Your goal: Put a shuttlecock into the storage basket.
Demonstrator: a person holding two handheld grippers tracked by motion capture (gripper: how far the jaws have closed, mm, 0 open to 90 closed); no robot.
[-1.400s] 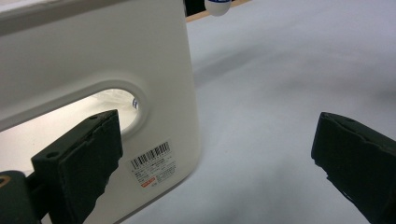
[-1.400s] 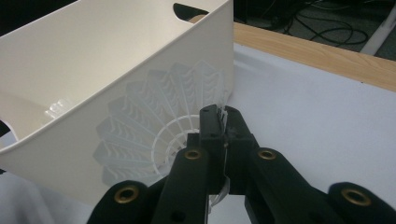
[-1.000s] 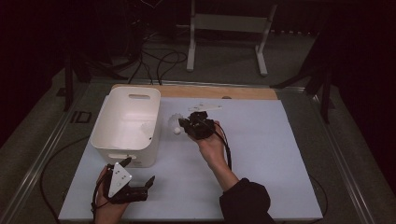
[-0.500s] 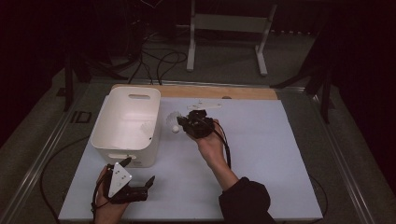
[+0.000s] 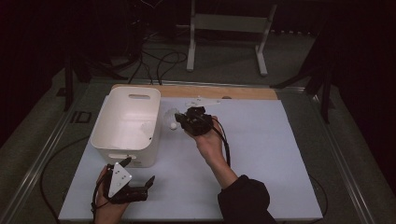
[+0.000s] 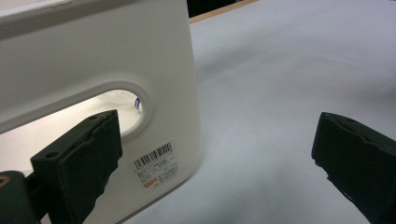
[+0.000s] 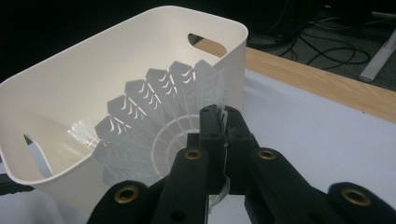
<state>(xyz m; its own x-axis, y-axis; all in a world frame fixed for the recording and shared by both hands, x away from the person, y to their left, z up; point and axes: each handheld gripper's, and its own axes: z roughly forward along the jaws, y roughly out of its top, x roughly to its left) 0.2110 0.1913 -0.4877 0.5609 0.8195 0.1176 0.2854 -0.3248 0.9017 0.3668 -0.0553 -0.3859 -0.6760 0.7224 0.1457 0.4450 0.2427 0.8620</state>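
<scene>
My right gripper (image 5: 181, 121) hangs above the table just right of the white bin (image 5: 125, 122), shut on the skirt of a white plastic shuttlecock (image 5: 171, 117). The shuttlecock's cork points down toward the table. In the right gripper view the fanned skirt (image 7: 154, 123) spreads out past the closed jaw tips (image 7: 223, 125), with the bin's wall (image 7: 70, 79) behind it. My left gripper (image 5: 148, 186) rests on the table in front of the bin, open and empty. In the left gripper view it (image 6: 215, 158) faces the bin's handle cutout (image 6: 109, 100).
Another white shuttlecock (image 7: 83, 133) lies inside the bin. A few white pieces (image 5: 201, 100) lie near the wooden strip (image 5: 243, 92) at the table's back edge. A white sheet (image 5: 280, 149) covers the table. A metal stand (image 5: 229, 28) and cables sit on the floor beyond.
The right gripper with the shuttlecock has shifted only slightly. The left gripper has stayed where it was.
</scene>
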